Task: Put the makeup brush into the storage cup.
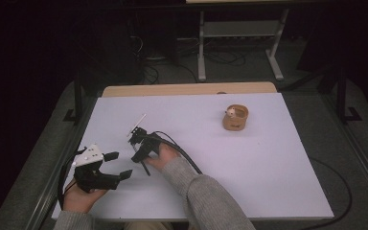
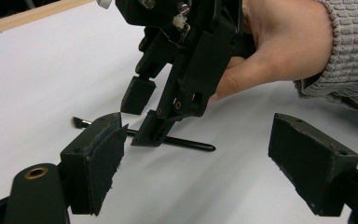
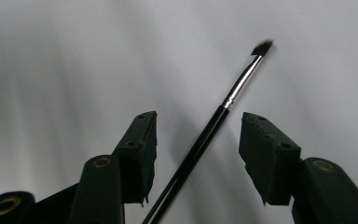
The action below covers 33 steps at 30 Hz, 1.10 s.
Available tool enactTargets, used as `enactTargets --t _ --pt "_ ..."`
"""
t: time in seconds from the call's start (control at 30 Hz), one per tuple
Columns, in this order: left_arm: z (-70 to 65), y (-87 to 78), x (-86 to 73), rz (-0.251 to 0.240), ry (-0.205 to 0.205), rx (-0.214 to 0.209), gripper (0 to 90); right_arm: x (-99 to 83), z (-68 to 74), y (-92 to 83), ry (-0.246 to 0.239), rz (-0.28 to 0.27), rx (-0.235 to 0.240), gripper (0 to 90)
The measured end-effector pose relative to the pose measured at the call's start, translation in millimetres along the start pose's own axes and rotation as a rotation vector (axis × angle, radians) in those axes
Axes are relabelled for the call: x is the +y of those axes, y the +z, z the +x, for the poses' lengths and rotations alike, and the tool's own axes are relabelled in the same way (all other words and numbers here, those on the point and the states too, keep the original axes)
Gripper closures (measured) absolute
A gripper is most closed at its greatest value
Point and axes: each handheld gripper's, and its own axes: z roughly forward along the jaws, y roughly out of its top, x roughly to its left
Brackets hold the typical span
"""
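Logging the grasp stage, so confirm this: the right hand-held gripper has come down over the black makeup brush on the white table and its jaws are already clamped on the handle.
Not clamped. In the right gripper view the right hand-held gripper straddles the black makeup brush on the white table, but both pads stand clear of the handle, with a gap on each side. The rest is right.

I count one makeup brush (image 3: 205, 135), lower centre of my right gripper view; one wooden holder (image 1: 235, 119), upper right of the high view; one thin white stick (image 1: 136, 124), centre left; and two grippers.
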Motion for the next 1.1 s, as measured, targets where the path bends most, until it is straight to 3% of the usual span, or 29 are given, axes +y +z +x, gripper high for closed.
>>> enactTargets --t 0.47,0.63,0.87,1.1 --pt "0.0 0.1 0.0 0.002 0.001 0.002 17.7 -2.1 -1.6 2.9 0.012 0.003 -0.005 53.6" --pt "0.3 -0.3 0.0 0.000 0.002 0.002 17.7 -4.5 -1.3 7.5 0.015 0.031 -0.018 63.8" --pt "0.1 0.2 0.2 0.002 0.003 0.002 17.7 -7.3 0.7 7.3 0.019 0.024 -0.080 80.3" --pt "-0.6 0.9 0.4 0.005 0.006 0.003 17.8 -7.4 1.7 7.7 0.018 0.025 -0.102 83.5"
